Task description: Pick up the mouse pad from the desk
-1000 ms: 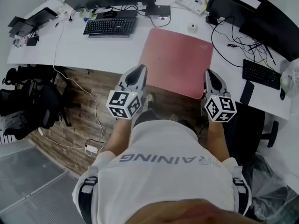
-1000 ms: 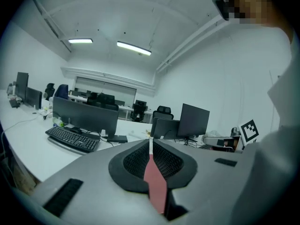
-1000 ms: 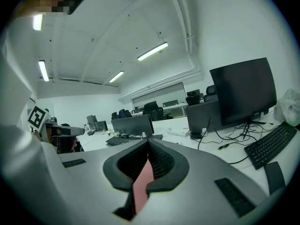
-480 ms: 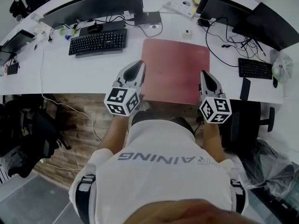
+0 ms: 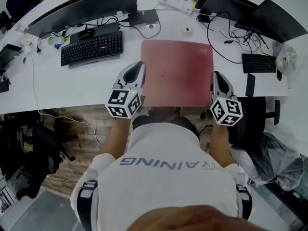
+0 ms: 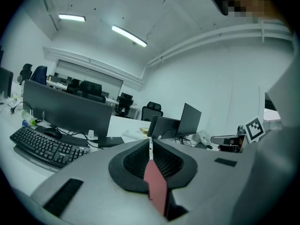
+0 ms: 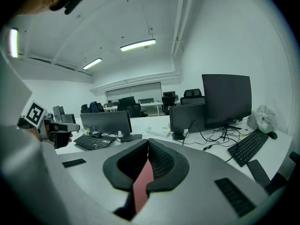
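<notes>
A red mouse pad point(image 5: 177, 72) lies flat over the front of the white desk point(image 5: 72, 83), held by both side edges. My left gripper point(image 5: 138, 67) is shut on its left edge, and my right gripper point(image 5: 217, 77) is shut on its right edge. In the left gripper view the left gripper point(image 6: 151, 144) pinches a red strip of the mouse pad point(image 6: 155, 186) edge-on between its dark pads. The right gripper view shows the same: the right gripper point(image 7: 148, 146) clamps the mouse pad point(image 7: 142, 186). Whether the pad touches the desk I cannot tell.
A black keyboard point(image 5: 91, 48) and a wide monitor point(image 5: 82, 6) stand left of the pad. Behind it are a small white box point(image 5: 186, 31) and a power strip point(image 5: 175, 4). To the right are cables, dark screens point(image 5: 226, 4), a second keyboard point(image 5: 258, 63) and a phone point(image 5: 250, 84).
Both grippers have carried the pad forward over the desk. A second ago its near part hung past the desk's front edge; now it lies within the desk's outline.
</notes>
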Motion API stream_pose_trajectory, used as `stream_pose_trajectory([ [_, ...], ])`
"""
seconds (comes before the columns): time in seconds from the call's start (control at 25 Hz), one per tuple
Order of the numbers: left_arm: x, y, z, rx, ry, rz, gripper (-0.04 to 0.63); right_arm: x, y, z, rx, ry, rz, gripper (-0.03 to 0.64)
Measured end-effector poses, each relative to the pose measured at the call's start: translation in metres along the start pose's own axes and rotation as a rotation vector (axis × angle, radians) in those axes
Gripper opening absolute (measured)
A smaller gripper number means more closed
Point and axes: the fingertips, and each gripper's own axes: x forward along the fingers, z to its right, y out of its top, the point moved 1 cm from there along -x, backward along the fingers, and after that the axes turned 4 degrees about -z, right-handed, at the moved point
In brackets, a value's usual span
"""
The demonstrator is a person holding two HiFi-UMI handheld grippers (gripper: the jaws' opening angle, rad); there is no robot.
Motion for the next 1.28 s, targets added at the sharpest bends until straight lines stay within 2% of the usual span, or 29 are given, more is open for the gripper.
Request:
stream_pose_trajectory([
  [0.24,0.016,-0.015,-0.006,-0.012,0.041,-0.067,0.049,0.024,-0.011,0.023,0.011,0.004,-0.063,0.025],
  [0.56,0.053,-0.057,-0.006,-0.036,0.071,-0.232,0.049,0.063,-0.059,0.064,0.004,0.018,-0.262,0.026],
  [0.72,0.071,-0.089,-0.007,-0.099,0.1,-0.329,0.056,0.077,-0.099,0.095,-0.002,0.005,-0.385,0.131],
  [0.8,0.078,-0.103,-0.008,-0.116,0.119,-0.37,0.134,0.083,-0.119,0.108,-0.017,-0.007,-0.446,0.166],
  [0.92,0.088,-0.127,-0.016,-0.112,0.154,-0.444,0.206,0.095,-0.147,0.12,0.003,-0.004,-0.514,0.214],
  [1.08,0.099,-0.173,-0.037,-0.066,0.227,-0.558,0.275,0.11,-0.181,0.131,0.018,0.004,-0.594,0.269],
  [1.28,0.099,-0.217,-0.057,-0.089,0.288,-0.668,0.319,0.124,-0.215,0.133,0.012,0.002,-0.676,0.333],
])
